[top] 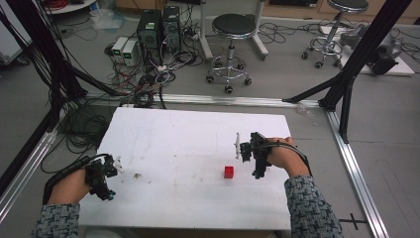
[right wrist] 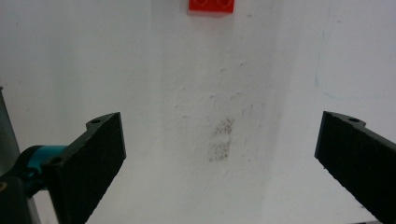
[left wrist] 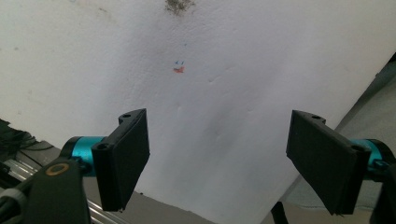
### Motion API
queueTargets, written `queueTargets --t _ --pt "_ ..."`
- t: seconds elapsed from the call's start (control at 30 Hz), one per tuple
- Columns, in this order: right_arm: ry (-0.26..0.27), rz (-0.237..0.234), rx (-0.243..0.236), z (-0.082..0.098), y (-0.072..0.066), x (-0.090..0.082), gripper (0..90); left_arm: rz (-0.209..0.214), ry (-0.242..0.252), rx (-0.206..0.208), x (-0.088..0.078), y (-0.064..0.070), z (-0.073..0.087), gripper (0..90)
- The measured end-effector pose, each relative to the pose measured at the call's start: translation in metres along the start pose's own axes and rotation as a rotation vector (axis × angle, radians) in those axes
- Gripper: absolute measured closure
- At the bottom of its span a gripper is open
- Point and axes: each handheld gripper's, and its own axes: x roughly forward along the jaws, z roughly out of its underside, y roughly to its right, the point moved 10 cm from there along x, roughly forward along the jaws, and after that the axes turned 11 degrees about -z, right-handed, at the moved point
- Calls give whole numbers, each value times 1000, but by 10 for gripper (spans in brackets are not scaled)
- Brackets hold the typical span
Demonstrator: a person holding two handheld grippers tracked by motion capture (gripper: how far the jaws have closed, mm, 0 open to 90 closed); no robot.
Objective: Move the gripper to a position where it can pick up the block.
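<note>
A small red brick [top: 229, 172] lies alone on the white table [top: 188, 134], right of centre and near the front. My right gripper [top: 252, 156] hovers just right of it, open and holding nothing. From the right gripper view [right wrist: 222, 119] the jaws stand wide apart over bare table, with the red brick [right wrist: 211, 5] at the top edge ahead of them. My left gripper [top: 110, 181] rests by the table's front left corner, far from the brick. It is also open [left wrist: 218, 116], nothing between its jaws, looking across the table's surface towards an edge.
Faint smudges and a small red-blue mark [left wrist: 179, 67] dot the table top. Behind the table the floor holds two stools [top: 233, 29], computer towers [top: 158, 29], tangled cables [top: 143, 84] and black frame posts [top: 356, 54]. Aluminium rails [top: 351, 153] run along the table's sides.
</note>
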Motion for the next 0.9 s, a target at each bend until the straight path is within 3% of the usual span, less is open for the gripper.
queueTargets --t 0.17,0.3,0.9 --pt "42 -37 7 -17 3 14 10 3 0 -2 1 0 0 216" --pt "29 -44 -1 -20 4 22 10 3 -1 -2 1 0 1 216" --pt "77 -74 2 -52 11 55 10 -2 2 -1 2 0 0 217"
